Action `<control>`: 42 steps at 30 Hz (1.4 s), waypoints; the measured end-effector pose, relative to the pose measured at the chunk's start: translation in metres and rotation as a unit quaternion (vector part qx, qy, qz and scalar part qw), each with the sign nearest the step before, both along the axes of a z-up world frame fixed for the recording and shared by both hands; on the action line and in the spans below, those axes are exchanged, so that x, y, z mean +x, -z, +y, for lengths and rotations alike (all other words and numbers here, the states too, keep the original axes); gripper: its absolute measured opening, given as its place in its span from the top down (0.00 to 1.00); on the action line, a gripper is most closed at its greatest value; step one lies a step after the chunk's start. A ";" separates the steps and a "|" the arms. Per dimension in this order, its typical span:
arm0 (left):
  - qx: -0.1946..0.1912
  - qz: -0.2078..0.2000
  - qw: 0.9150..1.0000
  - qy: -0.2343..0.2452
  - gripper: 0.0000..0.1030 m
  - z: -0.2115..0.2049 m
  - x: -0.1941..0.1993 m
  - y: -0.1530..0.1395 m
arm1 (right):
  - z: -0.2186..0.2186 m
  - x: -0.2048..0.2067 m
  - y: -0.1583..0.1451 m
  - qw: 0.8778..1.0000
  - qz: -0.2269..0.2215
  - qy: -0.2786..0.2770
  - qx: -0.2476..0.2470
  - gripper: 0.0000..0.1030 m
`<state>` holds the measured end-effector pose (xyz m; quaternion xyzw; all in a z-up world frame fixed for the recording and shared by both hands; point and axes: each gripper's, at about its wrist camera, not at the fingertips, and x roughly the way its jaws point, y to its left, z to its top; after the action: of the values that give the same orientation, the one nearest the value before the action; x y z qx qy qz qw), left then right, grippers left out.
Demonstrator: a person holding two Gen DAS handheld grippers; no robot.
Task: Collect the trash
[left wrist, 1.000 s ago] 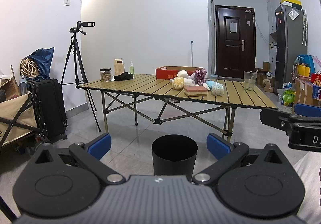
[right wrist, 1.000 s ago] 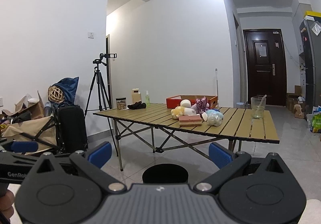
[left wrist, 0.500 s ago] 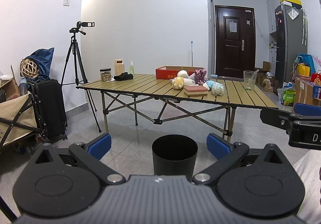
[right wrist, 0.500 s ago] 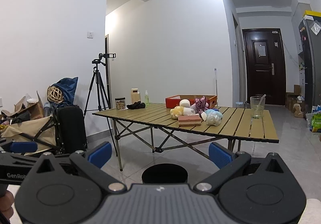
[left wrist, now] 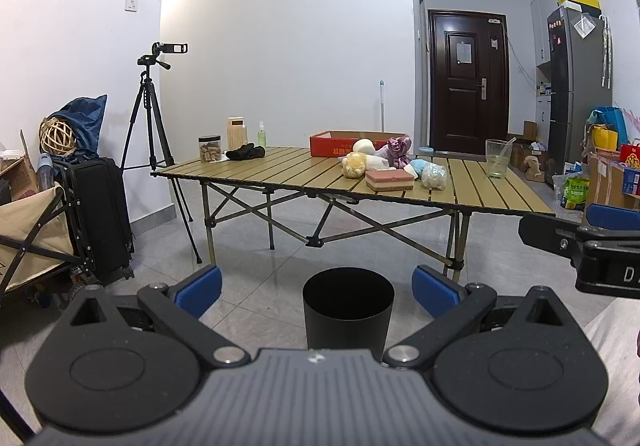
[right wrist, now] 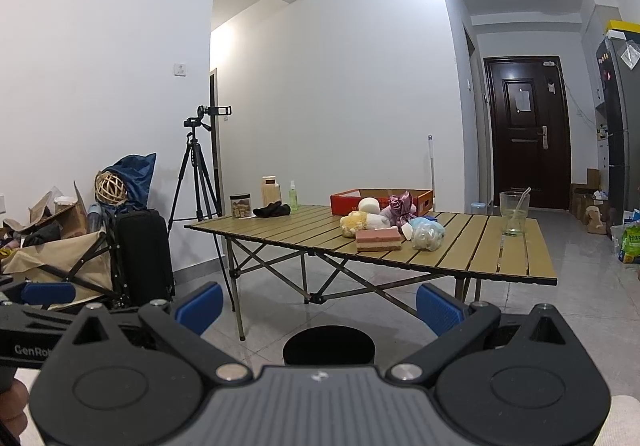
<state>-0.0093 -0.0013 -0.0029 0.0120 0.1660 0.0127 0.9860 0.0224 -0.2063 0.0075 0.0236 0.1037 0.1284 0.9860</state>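
A black trash bin (left wrist: 348, 308) stands on the tiled floor in front of a slatted folding table (left wrist: 280, 170); it also shows in the right wrist view (right wrist: 329, 344). On the table lies a cluster of trash: a yellow crumpled lump (left wrist: 354, 165), white wads, a purple bag (left wrist: 396, 148), a pink sponge block (left wrist: 389, 179) and a clear bag (left wrist: 434, 176). My left gripper (left wrist: 318, 288) is open and empty, well short of the table. My right gripper (right wrist: 319, 309) is open and empty too.
A red cardboard tray (left wrist: 340, 140), a jar (left wrist: 210, 148), a black cloth (left wrist: 245, 152) and a clear cup with a straw (left wrist: 497, 163) are on the table. A tripod (left wrist: 150, 118), black suitcase (left wrist: 98, 214) and folding cart (left wrist: 28, 242) stand at left. Boxes and a fridge are at right.
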 end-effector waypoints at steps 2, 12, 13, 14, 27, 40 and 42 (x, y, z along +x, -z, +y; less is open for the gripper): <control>0.000 0.001 1.000 0.001 0.00 0.000 0.001 0.000 | 0.000 0.000 0.000 1.000 0.000 0.001 0.000 0.00; 0.000 0.003 1.000 0.001 0.00 0.001 0.004 0.000 | 0.002 0.002 0.001 1.000 -0.002 0.007 0.000 0.00; 0.000 0.003 1.000 0.001 0.00 0.002 0.005 0.000 | 0.002 0.003 0.001 1.000 -0.003 0.008 0.000 0.00; 0.000 0.003 1.000 0.000 0.00 0.003 0.006 0.000 | 0.002 0.004 0.000 1.000 -0.005 0.011 0.001 0.00; 0.013 0.006 1.000 0.012 0.00 0.001 0.067 -0.006 | -0.012 0.060 -0.011 0.998 -0.014 0.052 0.009 0.00; -0.023 0.031 0.997 0.074 0.05 0.002 0.240 -0.005 | -0.020 0.224 0.000 0.998 0.030 0.053 0.031 0.06; -0.035 0.035 0.994 0.094 0.10 -0.001 0.278 -0.003 | -0.023 0.261 0.004 0.997 0.041 0.044 0.038 0.13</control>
<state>0.2692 -0.0021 0.0006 -0.0064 0.1991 -0.0867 0.9761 0.2837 -0.2290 0.0034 0.0708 0.1383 0.0881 0.9839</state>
